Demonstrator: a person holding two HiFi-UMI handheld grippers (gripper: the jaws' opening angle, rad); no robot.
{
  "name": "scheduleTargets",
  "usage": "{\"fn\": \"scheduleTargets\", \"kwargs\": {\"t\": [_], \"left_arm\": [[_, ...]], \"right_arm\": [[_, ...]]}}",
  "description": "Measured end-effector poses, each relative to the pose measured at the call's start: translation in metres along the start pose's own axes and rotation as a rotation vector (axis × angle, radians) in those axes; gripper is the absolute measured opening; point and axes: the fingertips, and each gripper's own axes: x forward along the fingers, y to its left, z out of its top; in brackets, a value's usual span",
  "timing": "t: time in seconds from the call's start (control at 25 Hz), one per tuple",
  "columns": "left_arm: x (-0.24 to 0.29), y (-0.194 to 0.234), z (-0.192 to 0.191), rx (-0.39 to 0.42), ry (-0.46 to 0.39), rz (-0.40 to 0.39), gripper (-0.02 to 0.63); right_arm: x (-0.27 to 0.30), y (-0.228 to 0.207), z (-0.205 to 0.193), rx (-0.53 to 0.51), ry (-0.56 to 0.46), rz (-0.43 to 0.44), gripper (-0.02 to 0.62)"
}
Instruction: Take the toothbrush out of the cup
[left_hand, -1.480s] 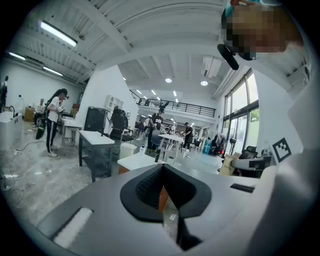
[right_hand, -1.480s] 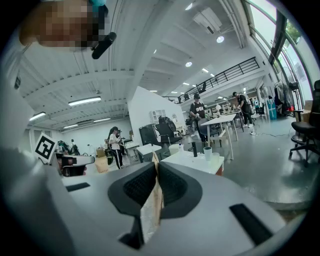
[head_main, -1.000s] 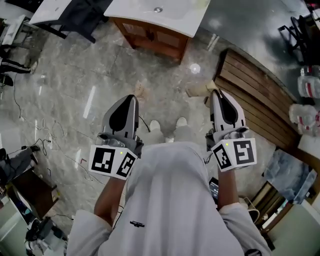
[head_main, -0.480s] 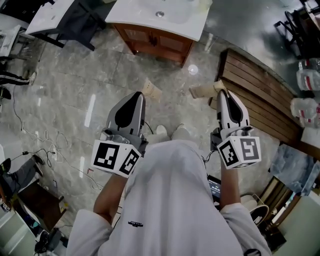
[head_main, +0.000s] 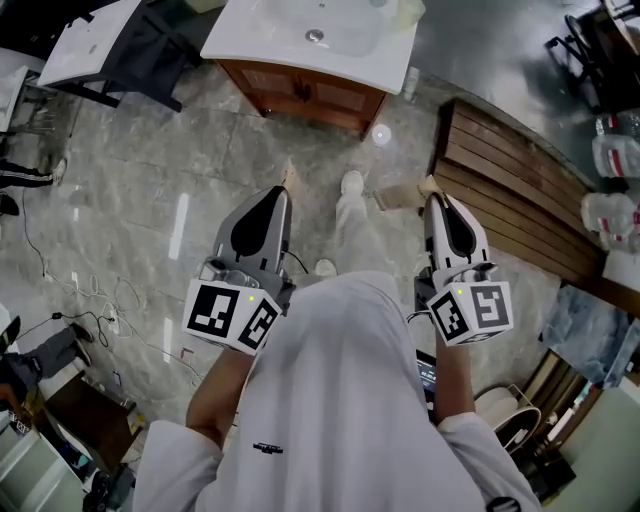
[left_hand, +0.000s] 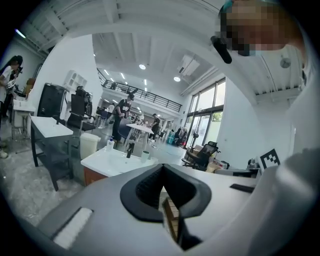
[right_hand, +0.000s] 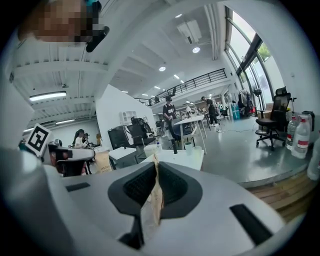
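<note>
A white washbasin counter (head_main: 262, 42) on a wooden cabinet stands ahead of me on the floor. Two pale cups (right_hand: 188, 146) sit on it beside a black tap (right_hand: 174, 145); one cup (left_hand: 145, 155) also shows in the left gripper view. They are too small for me to make out a toothbrush. My left gripper (head_main: 283, 190) and right gripper (head_main: 432, 193) are held at waist height, well short of the counter. Both have their jaws together. A tan strip shows in the slit of the right gripper (right_hand: 152, 162); I cannot tell what it is.
A wooden slatted platform (head_main: 510, 190) lies to the right, with water bottles (head_main: 615, 165) beyond it. A dark desk (head_main: 130, 45) stands left of the counter. Cables (head_main: 90, 300) trail on the marble floor at left. People stand at far tables (left_hand: 137, 129).
The counter has come closer in the head view, and one foot has stepped forward between the grippers. Both grippers stay shut at the same height.
</note>
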Motion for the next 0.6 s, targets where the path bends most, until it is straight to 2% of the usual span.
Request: {"fn": "scheduleTargets", "kwargs": {"t": [0.28,0.44,0.6], "left_arm": [[0.109,0.046,0.028,0.0,0.034,0.006,0.005],[0.185,0.077,0.07,0.031,0.044,0.023,0.005],[0.26,0.09,0.109,0.051,0.049,0.031,0.005]], "right_arm": [[0.114,-0.053,0.026,0.004,-0.006,0.055,0.015],[0.198,-0.081,0.076,-0.033,-0.028,0.101,0.015],[0.263,-0.119,0.122,-0.059,-0.035,0.125,0.015]]}}
